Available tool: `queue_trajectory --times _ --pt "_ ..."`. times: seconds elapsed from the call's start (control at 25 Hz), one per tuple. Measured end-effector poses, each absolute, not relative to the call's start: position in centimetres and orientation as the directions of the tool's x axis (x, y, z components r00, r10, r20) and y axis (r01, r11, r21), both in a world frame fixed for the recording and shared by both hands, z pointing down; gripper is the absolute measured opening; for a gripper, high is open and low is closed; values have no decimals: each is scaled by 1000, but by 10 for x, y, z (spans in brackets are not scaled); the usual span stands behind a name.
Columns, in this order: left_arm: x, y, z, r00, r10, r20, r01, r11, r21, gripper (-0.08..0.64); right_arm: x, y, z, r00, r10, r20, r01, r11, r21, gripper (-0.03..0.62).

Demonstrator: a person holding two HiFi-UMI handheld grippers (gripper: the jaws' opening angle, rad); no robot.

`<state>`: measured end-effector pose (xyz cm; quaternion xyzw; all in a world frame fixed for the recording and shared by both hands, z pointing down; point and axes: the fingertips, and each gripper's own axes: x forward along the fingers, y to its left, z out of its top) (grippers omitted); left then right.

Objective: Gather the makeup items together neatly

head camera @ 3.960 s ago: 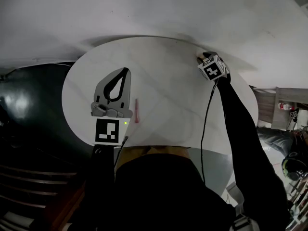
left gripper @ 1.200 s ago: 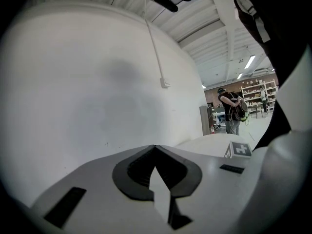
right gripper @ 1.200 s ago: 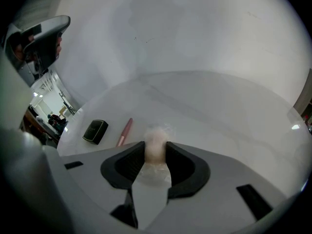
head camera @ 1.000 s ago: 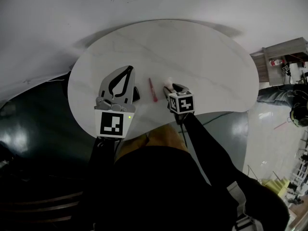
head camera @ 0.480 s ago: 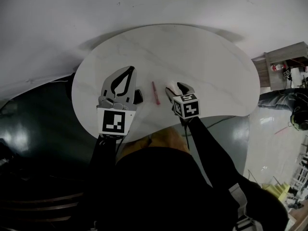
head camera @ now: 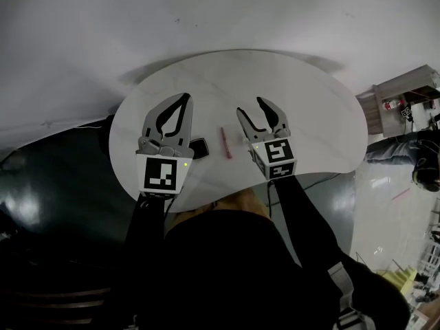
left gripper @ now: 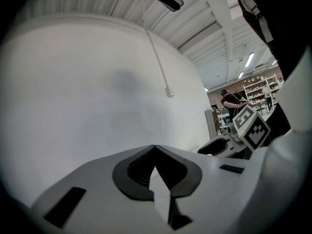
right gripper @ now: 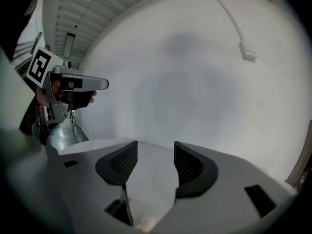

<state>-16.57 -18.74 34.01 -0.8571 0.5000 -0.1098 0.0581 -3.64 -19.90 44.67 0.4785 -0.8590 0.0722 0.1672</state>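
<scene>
Item 1. Left gripper [head camera: 183, 97]: over the near left part of the white table [head camera: 309, 95]. Jaws clenched tip to tip, nothing between them.

Item 2. Small black makeup item [head camera: 200, 146]: on the table, just beside the left gripper's right flank and partly hidden by it. Exact kind not legible.

Item 3. Slim pink makeup stick [head camera: 225, 143]: flat on the table, lengthwise near to far, between the two grippers and apart from both.

Item 4. Right gripper [head camera: 251, 108]: right of the stick, tips pointing far. Jaws released, standing apart, with only bare tabletop between the pads.

Item 5. Small pale item [right gripper: 145, 223]: on the table below the base of the right gripper's jaws, not gripped.
</scene>
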Motion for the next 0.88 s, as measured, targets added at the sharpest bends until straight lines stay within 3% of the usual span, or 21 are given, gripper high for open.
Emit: queue_trajectory --times 0.4,0.88 --pt "-187 -168 298 509 -860 46 -831 -504 -235 14 -72 -168 362 -499 -854 148 -840 518 160 242" --pt "-185 -134 294 420 -906 50 -883 -421 -209 14 -64 -148 339 -547 -831 99 -825 555 105 237"
